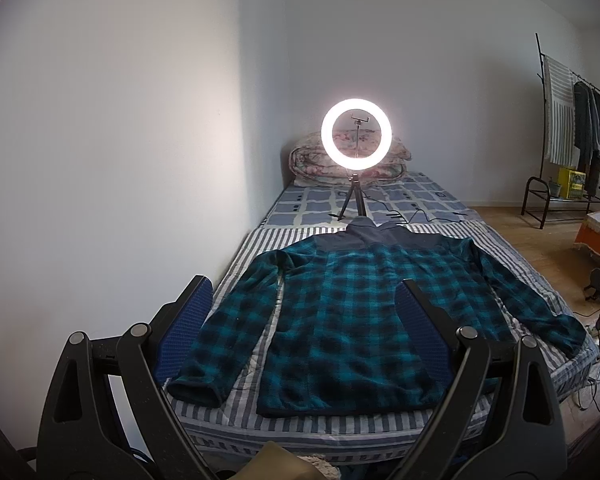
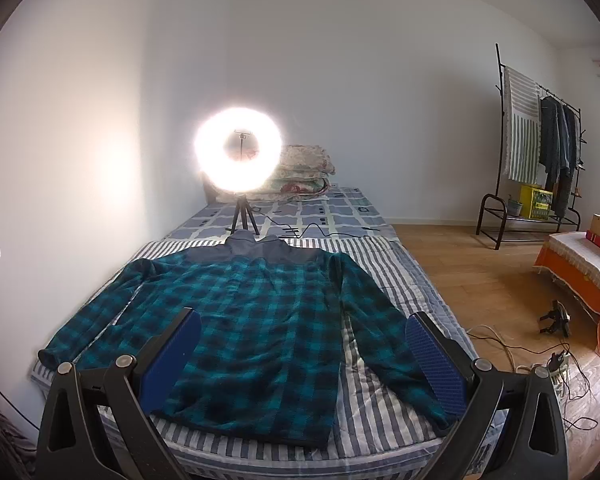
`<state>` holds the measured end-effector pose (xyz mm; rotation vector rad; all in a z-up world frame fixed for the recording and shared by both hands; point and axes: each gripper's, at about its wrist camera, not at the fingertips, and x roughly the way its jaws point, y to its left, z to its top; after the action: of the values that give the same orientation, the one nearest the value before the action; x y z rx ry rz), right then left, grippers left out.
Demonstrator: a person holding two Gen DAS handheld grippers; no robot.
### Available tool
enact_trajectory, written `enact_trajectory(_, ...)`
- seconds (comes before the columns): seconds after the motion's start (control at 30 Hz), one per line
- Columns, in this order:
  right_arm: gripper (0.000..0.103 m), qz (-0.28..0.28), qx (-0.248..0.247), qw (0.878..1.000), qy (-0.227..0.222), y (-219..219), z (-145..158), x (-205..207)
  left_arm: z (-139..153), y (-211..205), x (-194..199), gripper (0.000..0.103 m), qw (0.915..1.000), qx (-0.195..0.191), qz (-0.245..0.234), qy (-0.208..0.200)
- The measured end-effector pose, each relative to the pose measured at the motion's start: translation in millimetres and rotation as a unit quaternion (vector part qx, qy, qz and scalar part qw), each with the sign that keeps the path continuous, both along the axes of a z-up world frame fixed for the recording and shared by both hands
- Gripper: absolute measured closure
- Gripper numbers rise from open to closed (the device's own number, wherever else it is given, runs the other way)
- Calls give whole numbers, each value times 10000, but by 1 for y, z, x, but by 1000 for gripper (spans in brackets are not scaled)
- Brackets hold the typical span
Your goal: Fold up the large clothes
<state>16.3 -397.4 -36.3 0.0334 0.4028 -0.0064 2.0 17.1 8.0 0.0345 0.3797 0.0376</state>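
A teal and black plaid fleece jacket (image 1: pixel 352 312) with a dark grey yoke and collar lies flat on the striped bed cover (image 1: pixel 340 420), hem toward me, sleeves spread out to both sides. It also shows in the right wrist view (image 2: pixel 260 320). My left gripper (image 1: pixel 306 284) is open and empty, held above the foot of the bed before the jacket's hem. My right gripper (image 2: pixel 306 316) is open and empty, held above the hem, toward the jacket's right sleeve (image 2: pixel 384 332).
A lit ring light on a small tripod (image 1: pixel 356 136) stands on the bed beyond the collar, its cable (image 1: pixel 420 216) trailing right. A folded quilt (image 1: pixel 312 164) lies at the head. A white wall runs along the left. A clothes rack (image 2: pixel 540 152), an orange bench (image 2: pixel 580 276) and floor cables (image 2: pixel 560 360) are right.
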Motion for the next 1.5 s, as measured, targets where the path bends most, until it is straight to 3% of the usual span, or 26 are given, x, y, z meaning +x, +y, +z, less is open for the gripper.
enact_trajectory(0.53, 0, 451, -45, 9990, 55, 36, 7, 32, -13, 29, 8, 9, 9993, 216, 273, 162)
enact_trajectory(0.7, 0, 823, -191, 9964, 28, 63, 11, 53, -27, 59, 13, 9, 9978, 196, 527, 365)
enact_trajectory(0.87, 0, 1476, -36, 9884, -367, 86, 12, 75, -49, 84, 9, 9, 9949, 246, 791, 568)
enact_trajectory(1.0, 0, 2196, 79, 9756, 32, 123, 10, 108, -68, 104, 4, 16, 9923, 95, 914, 827)
enact_trajectory(1.2, 3, 3057, 377, 9475, 863, 187, -13, 158, -91, 126, -1, 17, 9878, -165, 1104, 1089)
enact_trajectory(1.37, 20, 3663, 686, 9125, 1685, 250, -50, 196, -106, 134, 3, 17, 9848, -197, 1171, 1269)
enact_trajectory(1.5, 33, 3839, 760, 8920, 2261, 298, -84, 227, -122, 138, 14, 17, 9819, -292, 1168, 1461)
